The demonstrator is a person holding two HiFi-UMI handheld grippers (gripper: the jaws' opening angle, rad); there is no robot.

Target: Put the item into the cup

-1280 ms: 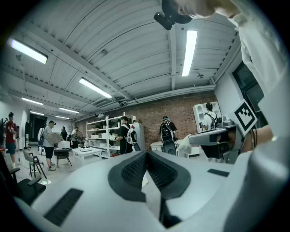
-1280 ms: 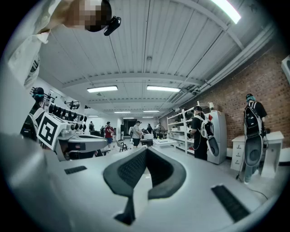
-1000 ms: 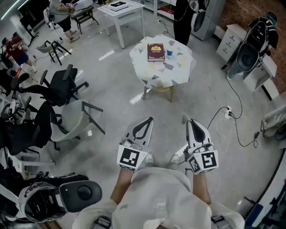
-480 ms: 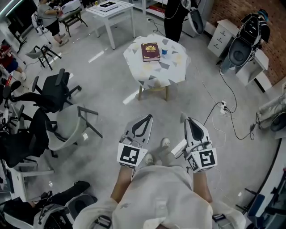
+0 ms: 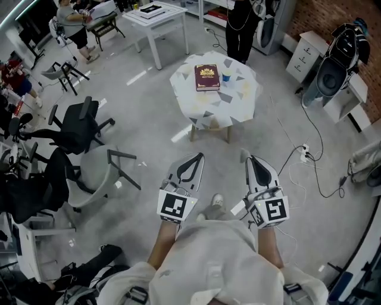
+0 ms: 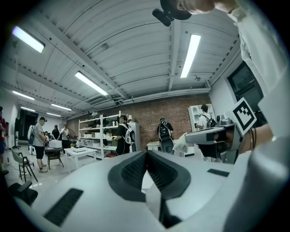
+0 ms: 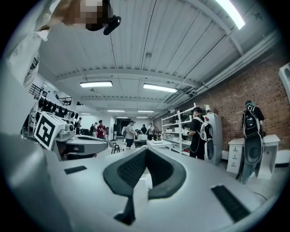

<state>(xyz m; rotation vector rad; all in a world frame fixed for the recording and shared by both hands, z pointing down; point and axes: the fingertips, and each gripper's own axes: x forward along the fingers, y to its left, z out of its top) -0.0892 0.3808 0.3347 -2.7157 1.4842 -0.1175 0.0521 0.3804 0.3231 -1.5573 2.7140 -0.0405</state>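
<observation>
A small round table (image 5: 217, 104) with a patterned cloth stands far ahead of me on the floor. On it lie a dark red book (image 5: 207, 77) and a small blue cup (image 5: 226, 76) just right of the book. My left gripper (image 5: 199, 157) and right gripper (image 5: 245, 156) are held side by side at waist height, well short of the table. In the left gripper view the left gripper (image 6: 146, 154) has its jaws pressed together with nothing between them. So does the right gripper (image 7: 146, 150) in the right gripper view.
Black office chairs (image 5: 80, 122) and a grey chair (image 5: 98, 170) crowd the left side. A white table (image 5: 158, 15) and a standing person (image 5: 241, 21) are behind the round table. Cables and a power strip (image 5: 305, 153) lie on the floor at right, near cabinets (image 5: 306, 53).
The person has stepped, a foot showing below the grippers, and the round table has shifted slightly in the head view. Both grippers keep the same shut pose in front of the body.
</observation>
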